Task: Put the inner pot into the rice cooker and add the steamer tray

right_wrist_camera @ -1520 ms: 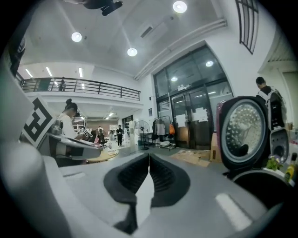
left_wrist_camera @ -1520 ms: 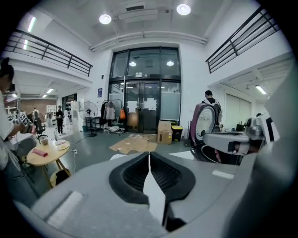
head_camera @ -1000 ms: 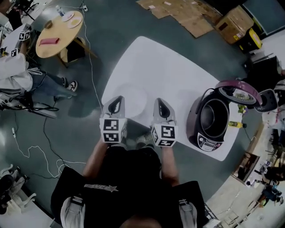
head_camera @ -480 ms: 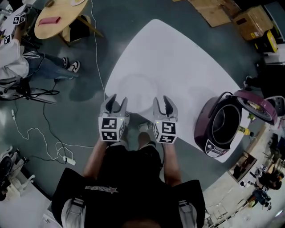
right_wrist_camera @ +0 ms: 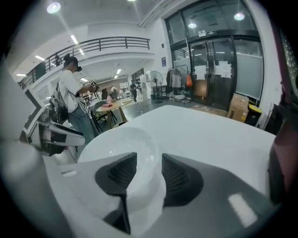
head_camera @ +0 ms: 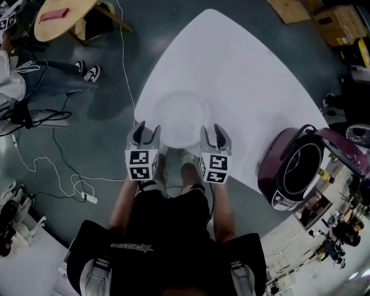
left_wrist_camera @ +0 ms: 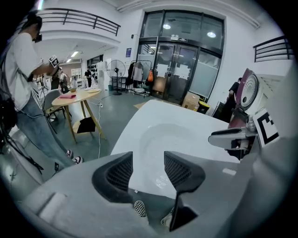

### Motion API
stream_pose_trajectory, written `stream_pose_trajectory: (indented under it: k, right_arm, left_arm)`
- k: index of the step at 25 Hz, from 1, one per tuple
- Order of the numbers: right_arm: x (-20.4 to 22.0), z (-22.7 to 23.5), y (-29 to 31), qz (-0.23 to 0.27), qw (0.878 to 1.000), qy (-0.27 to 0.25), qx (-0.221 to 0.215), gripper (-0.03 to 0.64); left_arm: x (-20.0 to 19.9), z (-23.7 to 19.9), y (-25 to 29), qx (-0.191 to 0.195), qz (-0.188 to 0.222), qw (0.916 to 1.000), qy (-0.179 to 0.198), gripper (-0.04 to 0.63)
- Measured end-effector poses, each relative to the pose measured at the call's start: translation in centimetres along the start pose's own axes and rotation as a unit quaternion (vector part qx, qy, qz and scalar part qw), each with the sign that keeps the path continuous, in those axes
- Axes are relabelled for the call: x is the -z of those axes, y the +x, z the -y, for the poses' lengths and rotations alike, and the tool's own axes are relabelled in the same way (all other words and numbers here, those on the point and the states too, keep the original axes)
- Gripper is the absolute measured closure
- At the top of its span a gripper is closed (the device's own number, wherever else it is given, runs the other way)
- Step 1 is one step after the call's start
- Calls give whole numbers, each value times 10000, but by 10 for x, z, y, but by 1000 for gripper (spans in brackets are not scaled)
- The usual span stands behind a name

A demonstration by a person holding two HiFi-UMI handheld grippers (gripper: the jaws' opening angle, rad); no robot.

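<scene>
A person stands at the near edge of a white table (head_camera: 243, 75), a hand-held gripper in each hand. Both point forward and down, one either side of a pale, round steamer tray (head_camera: 184, 118) that sits on the tabletop close to that edge. The left gripper (head_camera: 144, 134) has just been opening its jaws, which stand well apart; its own view shows only the table edge and the tray's shallow bowl beyond the gap, with nothing pressed between the pads. The right gripper (head_camera: 215, 134) has likewise just been opening. The tray's near rim shows in the gap between its jaws, though the pads do not bear on it. Whether that rim lies fully between the jaws or just past them cannot be told. At the table's right corner, well apart from the tray, stands the purple rice cooker (head_camera: 276, 173), its lid (head_camera: 347, 151) swung up and open. Its round well is dark with a pale ring inside, and whether that ring is the inner pot cannot be made out. On the grey floor to the left, cables (head_camera: 63, 173) trail past a round wooden table (head_camera: 75, 11), where another person (head_camera: 11, 75) stands. Cardboard boxes (head_camera: 341, 23) lie at upper right.
</scene>
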State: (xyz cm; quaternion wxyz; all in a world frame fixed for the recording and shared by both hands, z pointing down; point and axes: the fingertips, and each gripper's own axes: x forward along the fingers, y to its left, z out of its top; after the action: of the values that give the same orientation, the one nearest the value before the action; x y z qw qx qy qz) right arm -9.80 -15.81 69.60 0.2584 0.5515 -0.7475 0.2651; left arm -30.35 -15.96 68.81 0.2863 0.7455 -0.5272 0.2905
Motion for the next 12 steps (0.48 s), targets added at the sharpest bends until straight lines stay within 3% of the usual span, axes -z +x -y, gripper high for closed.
stream_pose_trajectory:
  k: [8, 10, 12]
  right_arm:
    - [22, 0, 26, -358, 9993, 68, 15, 446]
    - [26, 1, 30, -426, 9991, 50, 71, 498]
    - [28, 2, 32, -499, 9987, 42, 95, 500]
  left_arm:
    - [25, -10, 22, 60, -333, 9994, 4, 383]
    - [30, -11, 27, 85, -384, 9992, 23, 387]
    - [34, -10, 31, 104, -452, 9989, 69, 412]
